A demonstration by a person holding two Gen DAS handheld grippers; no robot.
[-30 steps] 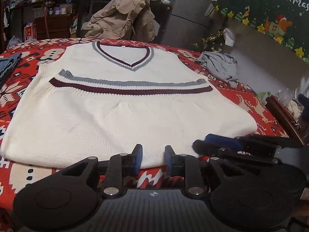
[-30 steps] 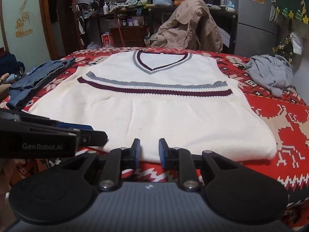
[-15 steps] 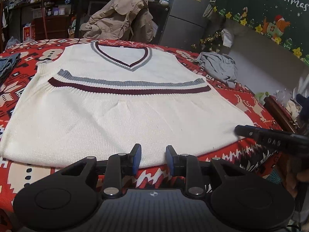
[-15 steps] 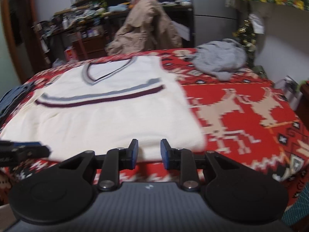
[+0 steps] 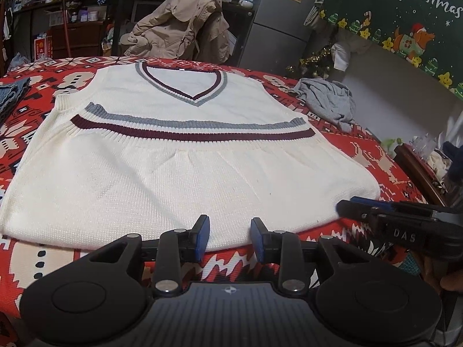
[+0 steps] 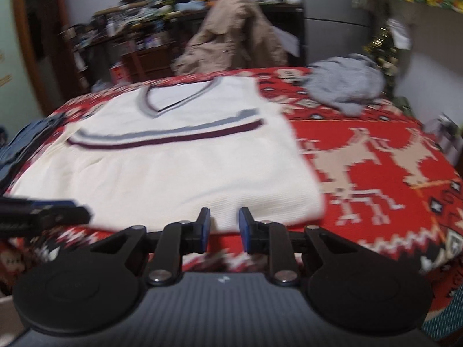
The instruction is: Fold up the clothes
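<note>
A cream sleeveless V-neck vest with grey and maroon stripes lies flat, front up, on the red patterned cover. My left gripper hovers at the near hem, about its middle; its jaws are opening and the pads press on nothing. In the blurred right wrist view the vest fills the left half. My right gripper stands open over the hem close to the vest's near right corner, gripping nothing. Each gripper shows in the other's view: the right gripper by that corner, the left gripper at the left edge.
A crumpled grey garment lies at the far right of the cover, and folded jeans at the far left. A beige coat hangs over a chair behind. Dark wooden furniture stands past the right edge.
My right gripper has slid right along the near hem, from beside the left gripper to the vest's right corner. The left gripper stayed put and its jaws spread slightly.
</note>
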